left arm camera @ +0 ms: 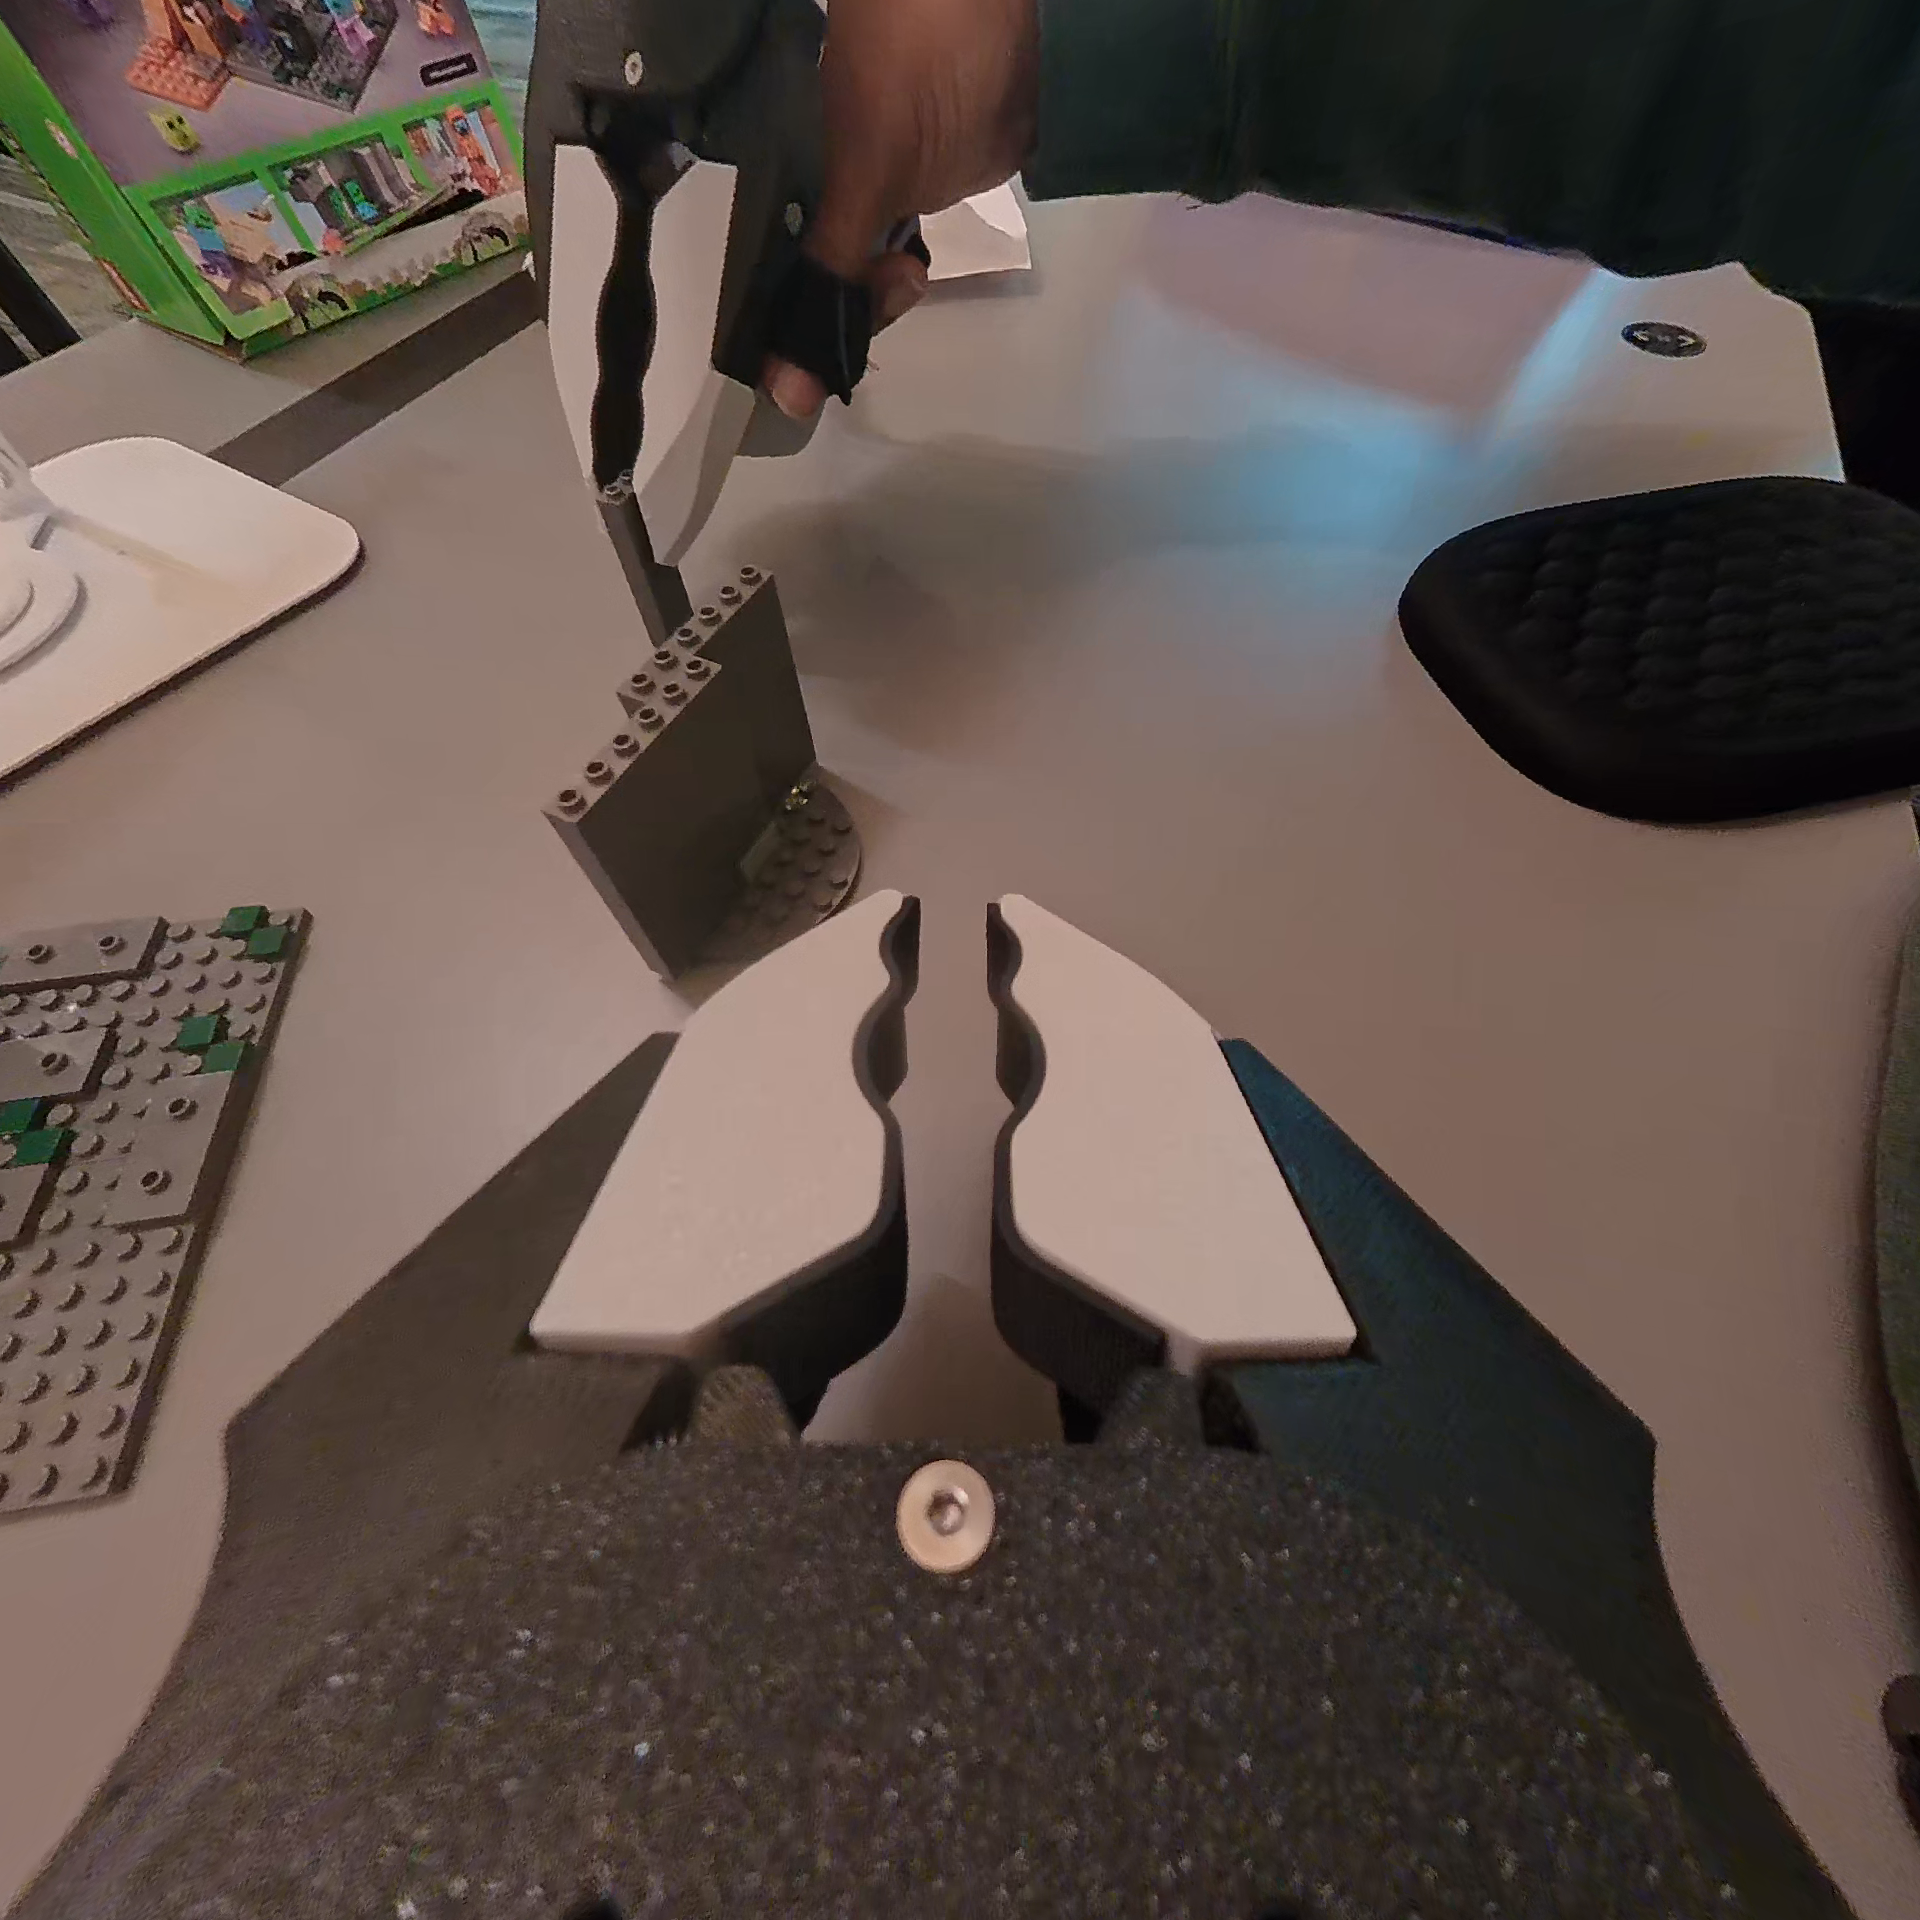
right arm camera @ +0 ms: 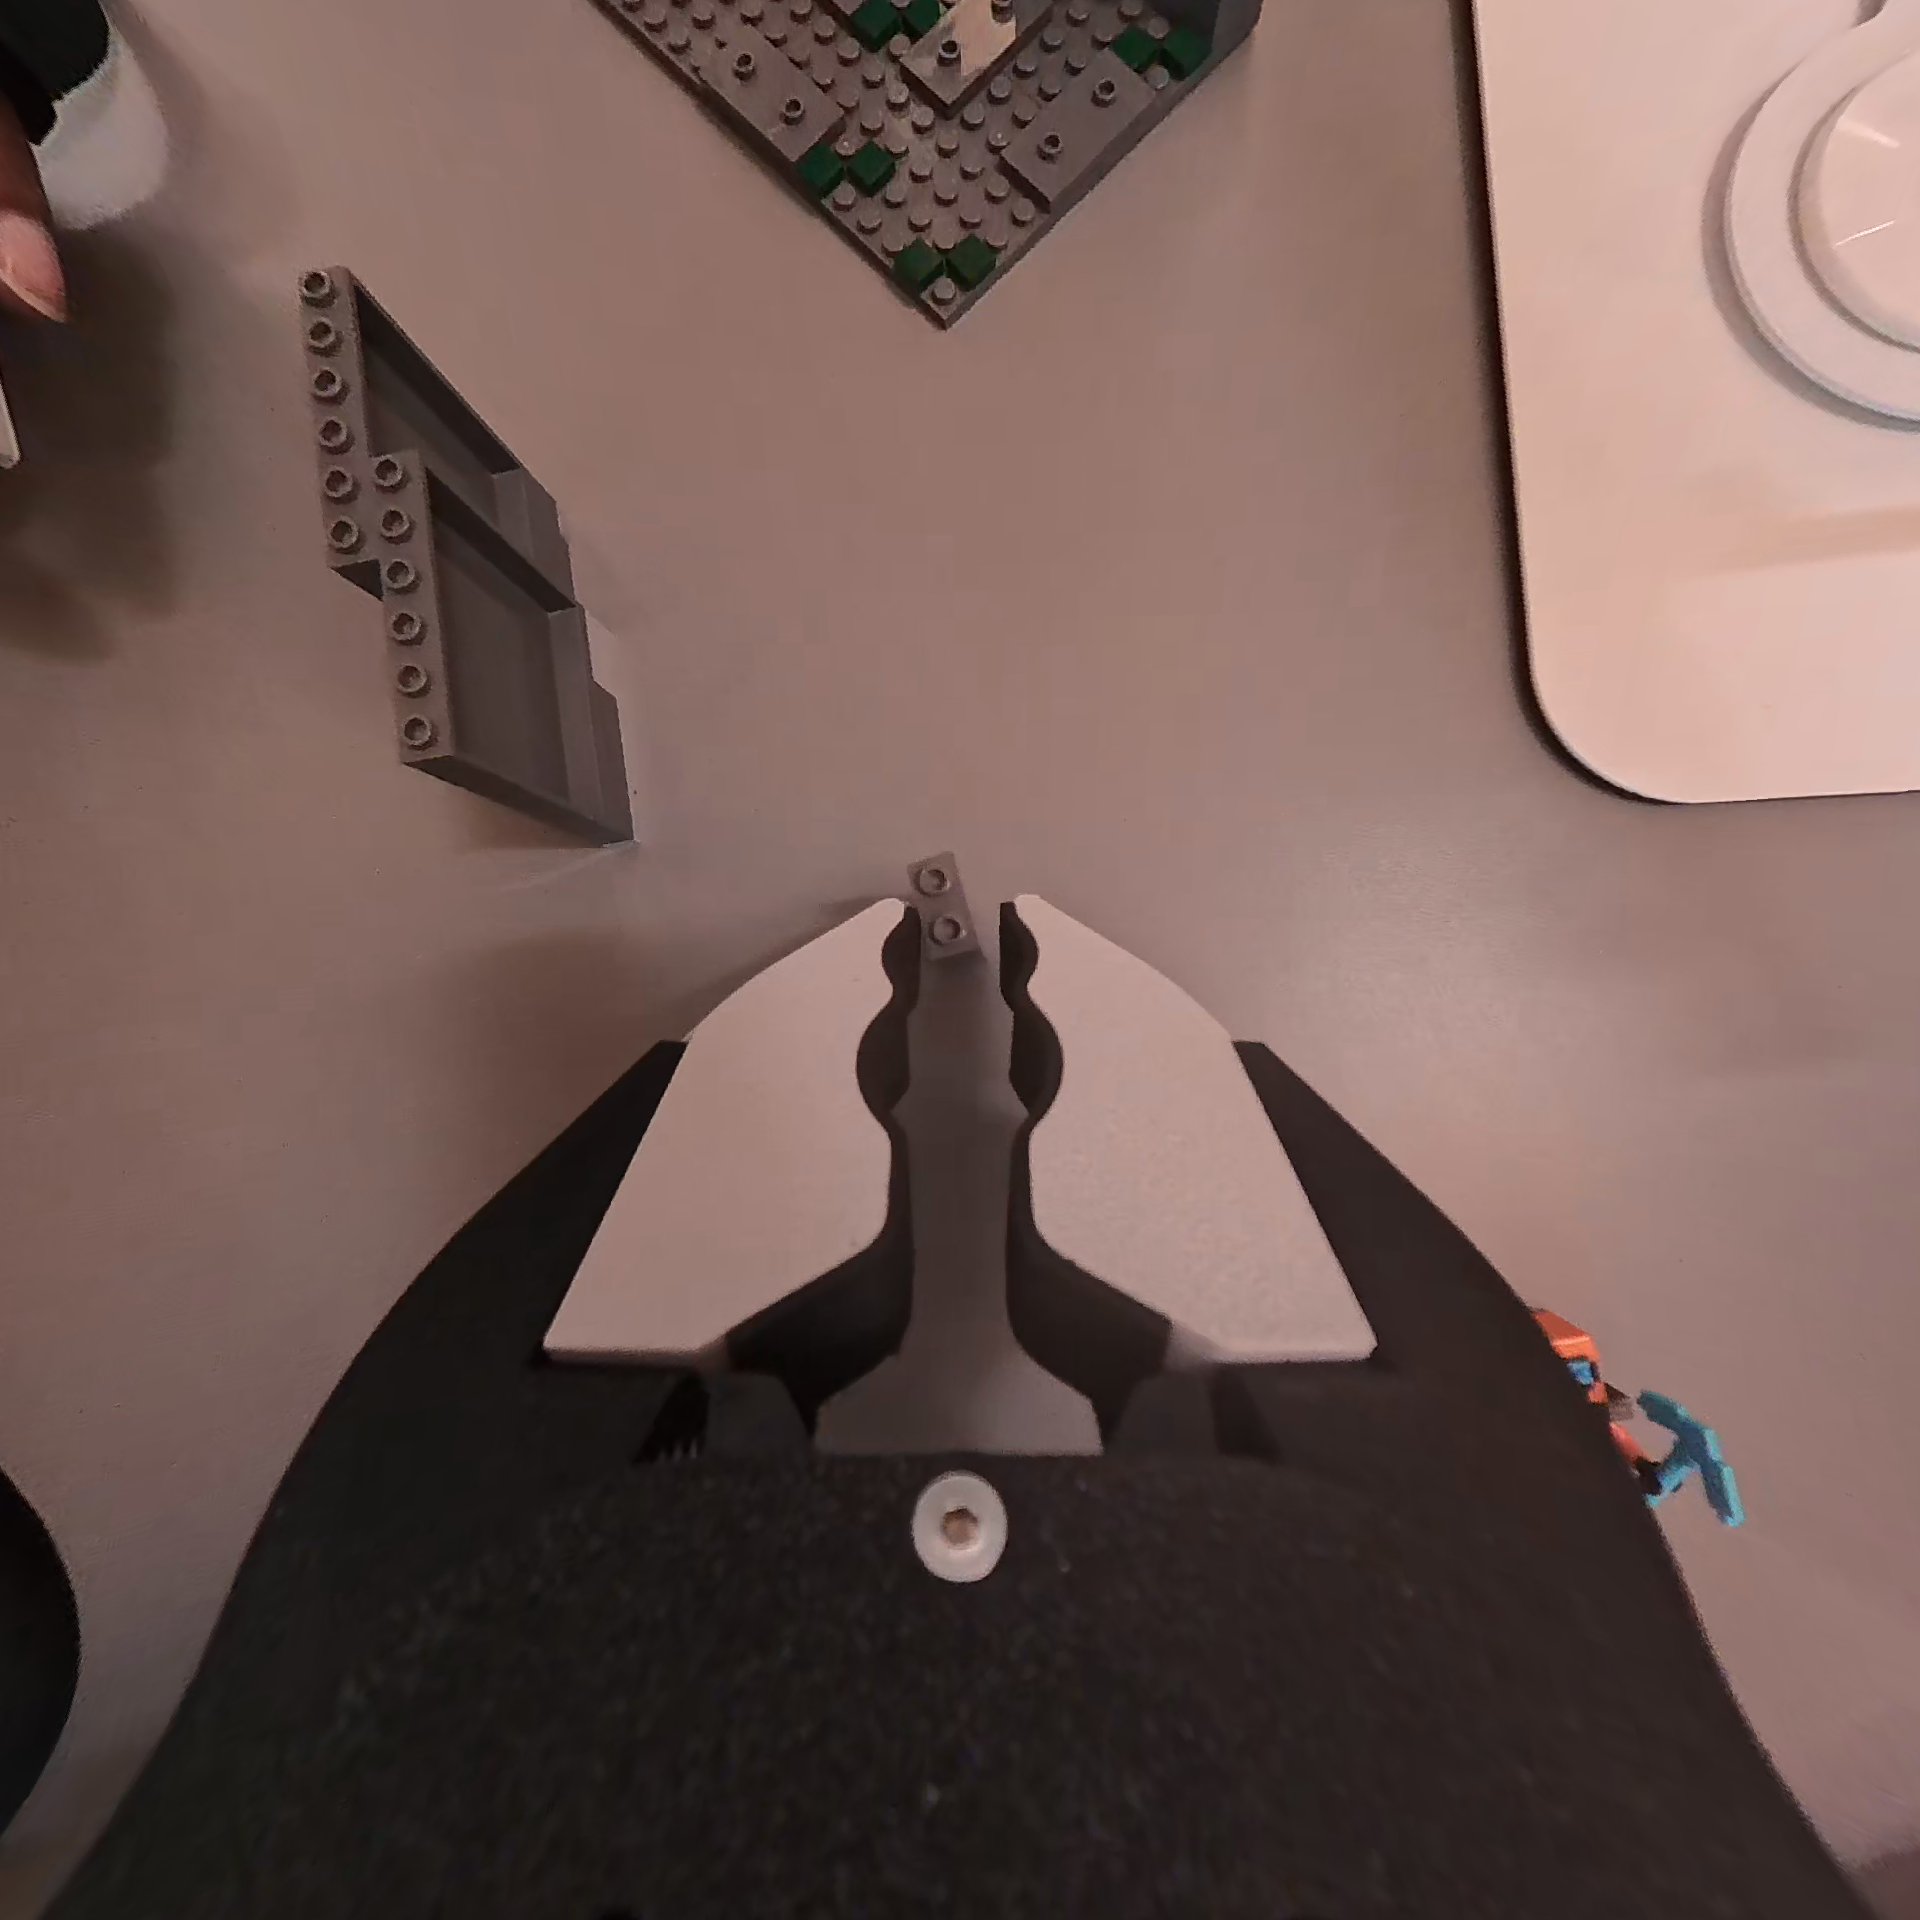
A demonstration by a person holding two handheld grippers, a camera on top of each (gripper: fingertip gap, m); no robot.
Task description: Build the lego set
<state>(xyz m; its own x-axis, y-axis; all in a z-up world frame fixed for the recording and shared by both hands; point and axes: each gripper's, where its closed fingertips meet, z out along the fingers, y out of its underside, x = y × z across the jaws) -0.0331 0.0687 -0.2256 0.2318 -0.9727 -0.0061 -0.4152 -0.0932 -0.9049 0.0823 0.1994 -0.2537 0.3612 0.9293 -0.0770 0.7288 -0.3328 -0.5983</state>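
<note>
Step in hand: adding grey column piece [right arm camera: 943, 908], clamped in right gripper [right arm camera: 956, 914]. Wall assembly [right arm camera: 457, 582] at 10 o'clock. Left gripper [left arm camera: 953, 914] parted, empty. Next: align studs, press down.

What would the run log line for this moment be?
left gripper: open, empty | right gripper: shut on tall grey piece | grey wall assembly: standing on table, untouched
</note>
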